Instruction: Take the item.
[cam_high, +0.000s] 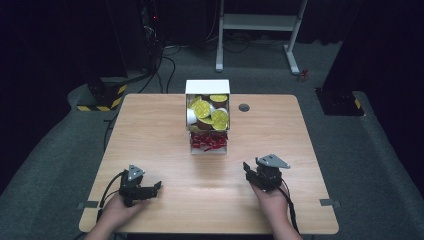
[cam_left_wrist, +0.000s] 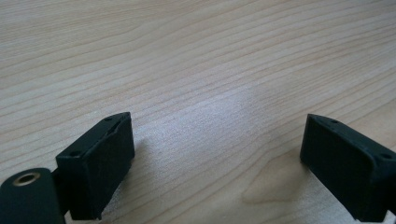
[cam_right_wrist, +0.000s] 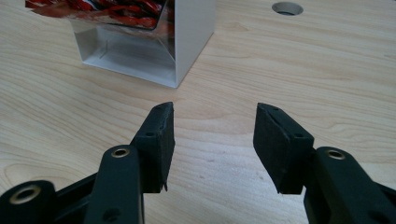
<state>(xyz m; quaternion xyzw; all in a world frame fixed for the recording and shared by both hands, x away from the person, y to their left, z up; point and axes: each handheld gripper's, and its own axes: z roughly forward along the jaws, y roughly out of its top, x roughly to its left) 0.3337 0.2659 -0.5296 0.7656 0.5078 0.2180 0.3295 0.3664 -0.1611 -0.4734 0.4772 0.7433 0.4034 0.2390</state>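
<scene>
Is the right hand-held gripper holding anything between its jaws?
No, the right hand-held gripper has its jaws standing apart with only bare table between them; the white box sits beyond.

Your left hand (cam_high: 116, 209) comes in from the bottom edge at the left and grasps the left gripper (cam_high: 156, 186) from behind. That gripper lies low over the counter (cam_high: 165, 215), pointing to the right across it, with its cable looping back beside your wrist. In the left gripper view its jaws stand wide apart with nothing between them. Your right hand (cam_high: 272, 200) comes in from the bottom edge at the right and holds the right gripper (cam_high: 246, 167), which points forward and to the left, its grey three-cornered plate on top. In the right gripper view its jaws stand partly apart, with nothing between the pads (cam_right_wrist: 161, 140).
</scene>
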